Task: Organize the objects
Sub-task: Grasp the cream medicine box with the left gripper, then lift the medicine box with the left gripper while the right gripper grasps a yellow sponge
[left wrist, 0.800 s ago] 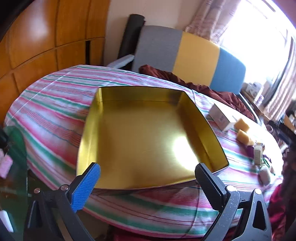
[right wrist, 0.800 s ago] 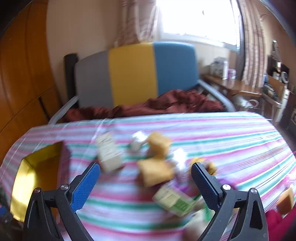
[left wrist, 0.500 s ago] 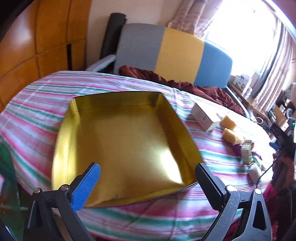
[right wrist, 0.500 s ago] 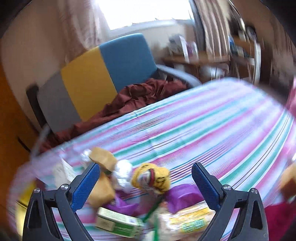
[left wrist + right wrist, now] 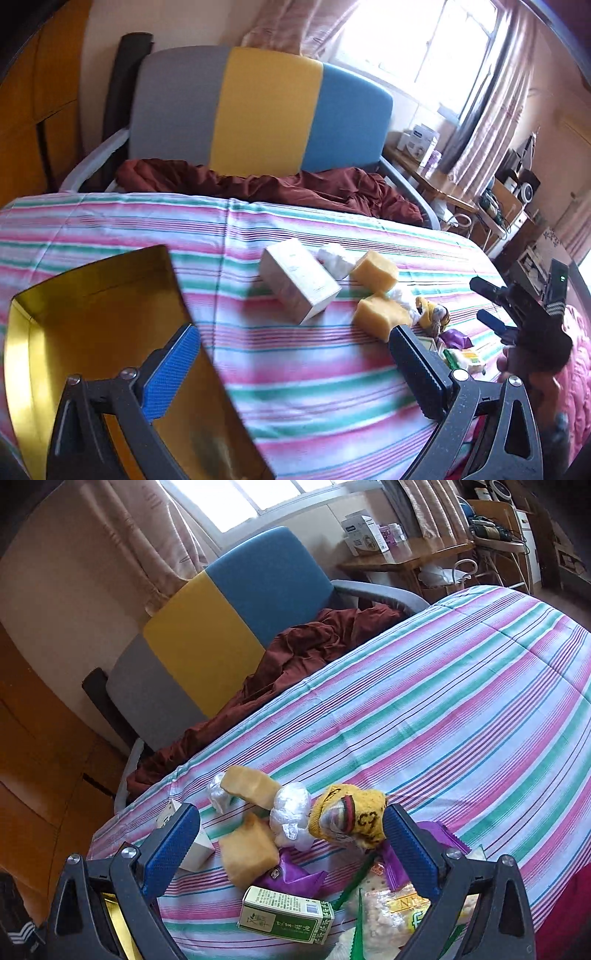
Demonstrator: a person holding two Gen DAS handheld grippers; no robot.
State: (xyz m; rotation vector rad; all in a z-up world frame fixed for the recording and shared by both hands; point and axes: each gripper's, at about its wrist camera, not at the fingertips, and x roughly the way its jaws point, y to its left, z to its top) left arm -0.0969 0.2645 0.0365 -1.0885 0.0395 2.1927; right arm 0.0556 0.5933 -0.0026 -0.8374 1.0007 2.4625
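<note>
A shallow gold tray (image 5: 92, 295) lies at the left on the striped cloth. My left gripper (image 5: 291, 369) hangs open over the tray's right edge, nothing between its fingers. To its right lie a white box (image 5: 299, 284), two yellow sponges (image 5: 375, 271) and a crumpled white wrapper (image 5: 334, 258). My right gripper (image 5: 291, 845) is open above a pile: a sponge (image 5: 249, 853), a foil-white wrapper (image 5: 291, 808), a yellow knitted roll (image 5: 351, 818), purple packets (image 5: 291, 880), a green and white carton (image 5: 286, 915) and a snack bag (image 5: 391, 912). The right gripper (image 5: 491, 306) also shows in the left wrist view.
A grey, yellow and blue chair (image 5: 258, 110) with a maroon cloth (image 5: 273, 184) on it stands behind the table. A wooden side table (image 5: 402, 557) with boxes stands by the window. Striped cloth (image 5: 461, 709) stretches away to the right of the pile.
The left wrist view has swung right: the tray slid from centre to lower left, and the box and sponges came into view. The right gripper has rolled and come closer over the pile.
</note>
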